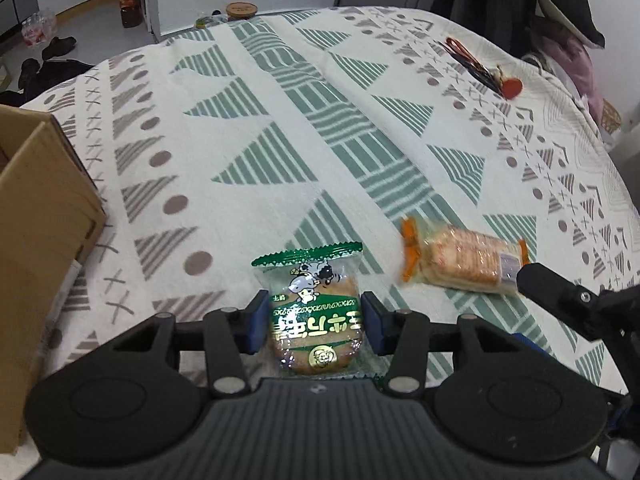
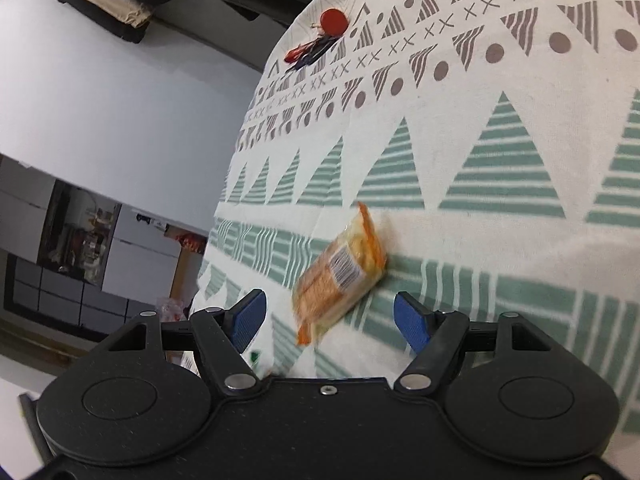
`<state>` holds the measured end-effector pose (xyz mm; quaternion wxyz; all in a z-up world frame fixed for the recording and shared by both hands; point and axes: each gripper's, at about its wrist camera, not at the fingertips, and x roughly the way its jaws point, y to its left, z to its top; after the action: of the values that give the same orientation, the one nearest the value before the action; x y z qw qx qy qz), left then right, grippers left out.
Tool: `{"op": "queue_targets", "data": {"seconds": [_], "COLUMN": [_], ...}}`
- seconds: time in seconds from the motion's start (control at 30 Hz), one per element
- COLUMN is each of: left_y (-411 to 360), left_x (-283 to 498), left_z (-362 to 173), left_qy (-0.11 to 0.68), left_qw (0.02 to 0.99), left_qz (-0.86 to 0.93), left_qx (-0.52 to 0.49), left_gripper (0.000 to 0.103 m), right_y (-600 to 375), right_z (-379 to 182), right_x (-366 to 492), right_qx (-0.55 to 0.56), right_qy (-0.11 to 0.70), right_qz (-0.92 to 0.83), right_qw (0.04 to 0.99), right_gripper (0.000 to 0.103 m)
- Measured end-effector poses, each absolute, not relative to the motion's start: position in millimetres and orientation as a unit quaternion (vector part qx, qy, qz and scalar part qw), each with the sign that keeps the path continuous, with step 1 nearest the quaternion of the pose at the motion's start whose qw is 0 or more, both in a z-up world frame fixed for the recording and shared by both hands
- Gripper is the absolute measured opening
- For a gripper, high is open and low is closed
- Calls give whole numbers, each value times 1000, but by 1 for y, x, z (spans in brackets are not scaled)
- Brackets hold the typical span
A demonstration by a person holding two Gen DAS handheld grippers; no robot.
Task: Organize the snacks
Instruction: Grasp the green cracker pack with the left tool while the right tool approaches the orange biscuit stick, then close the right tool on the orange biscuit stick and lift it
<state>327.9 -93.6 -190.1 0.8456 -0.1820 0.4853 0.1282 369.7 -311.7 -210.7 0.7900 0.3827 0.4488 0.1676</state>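
A green-topped clear packet with a brown biscuit lies on the patterned cloth between the blue pads of my left gripper. The pads stand just beside its edges, and the gripper looks open around it. An orange-ended cracker packet lies to the right. In the right wrist view it lies tilted on the cloth just ahead of my right gripper, which is open and empty. The right gripper's black finger shows at the right of the left wrist view.
A cardboard box stands at the left edge of the table. A red-tagged key bunch lies at the far right; it also shows in the right wrist view. The patterned tablecloth covers the table. A jar stands at the far edge.
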Motion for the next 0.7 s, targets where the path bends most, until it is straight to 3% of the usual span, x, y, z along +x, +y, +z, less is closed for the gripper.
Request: {"op": "queue_targets", "data": {"seconds": [0.23, 0.43, 0.53, 0.7], "left_y": [-77, -62, -55, -46], "left_x": [331, 336, 336, 334], "left_z": [-181, -176, -174, -171], "left_qy": [480, 472, 470, 467], "left_qw": [850, 854, 854, 855], "left_qz": [124, 124, 126, 127], "left_qx": [-180, -182, -186, -186], "left_gripper": [48, 48, 48, 48], "right_y": [-308, -306, -308, -315], "right_z": [-223, -235, -239, -240], "right_x": [383, 390, 391, 389], "right_qx": [401, 419, 419, 434], "right_qy": [450, 448, 453, 452], "right_qz": [160, 153, 144, 141], "right_qw": [781, 775, 774, 766], "right_gripper": [63, 46, 25, 20]}}
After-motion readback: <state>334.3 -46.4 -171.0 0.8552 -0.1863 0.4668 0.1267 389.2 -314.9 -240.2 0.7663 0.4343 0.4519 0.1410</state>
